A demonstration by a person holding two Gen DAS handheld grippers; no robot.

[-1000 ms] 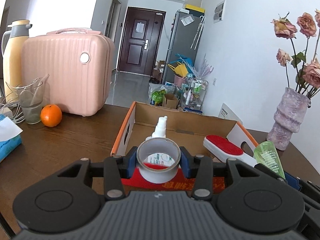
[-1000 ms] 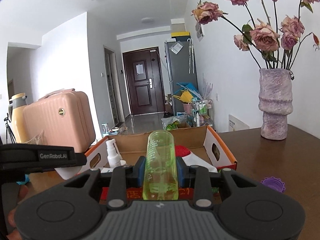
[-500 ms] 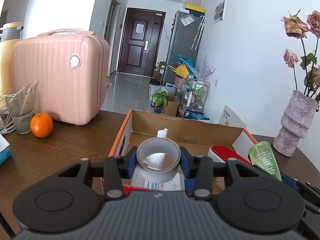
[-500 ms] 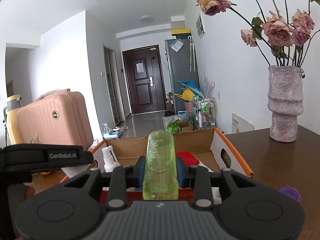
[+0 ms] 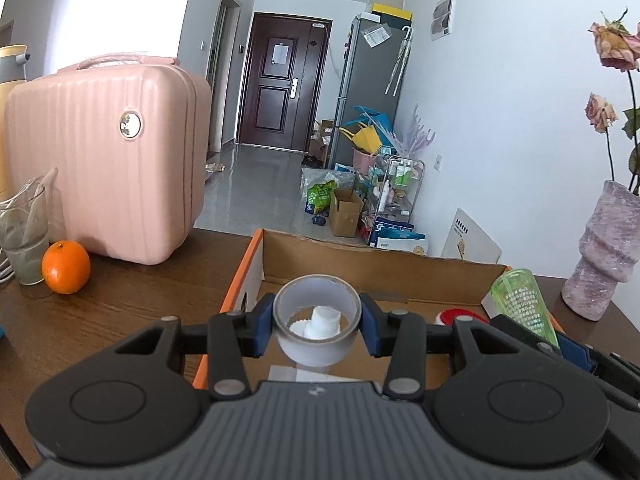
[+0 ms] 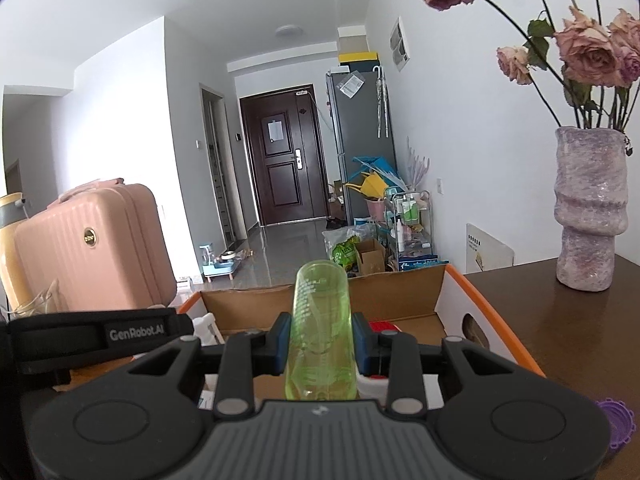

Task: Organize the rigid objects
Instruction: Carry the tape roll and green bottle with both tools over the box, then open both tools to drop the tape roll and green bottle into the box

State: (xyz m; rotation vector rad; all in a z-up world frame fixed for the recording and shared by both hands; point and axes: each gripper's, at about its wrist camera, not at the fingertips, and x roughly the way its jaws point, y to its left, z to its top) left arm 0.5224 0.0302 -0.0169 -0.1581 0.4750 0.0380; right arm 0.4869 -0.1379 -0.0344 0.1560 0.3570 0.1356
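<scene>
My left gripper is clamped on a roll of tape, pads pressing its outer wall from both sides, the roll's open ring facing up and forward. My right gripper is closed tight on a green translucent tumbler, which stands upright between the jaws. Both loads hang over the near edge of the cardboard box on the table, so I judge the step in hand to be carrying these two into the box.

The next move, as I read it, calls for lowering each piece to a bare patch of the box floor before I let go. That floor is not free: through the tape ring I see a white spray bottle directly beneath, and a red-topped item lies toward the box's right side, close under the tumbler. I would want to shift sideways, or the tape lands on the bottle top and rolls.

Outside the box, a purple lid lies on the table near its front right. An orange and a glass sit toward the left edge, a pink case behind them. A vase of dried roses stands at the far right, well apart from the box.
</scene>
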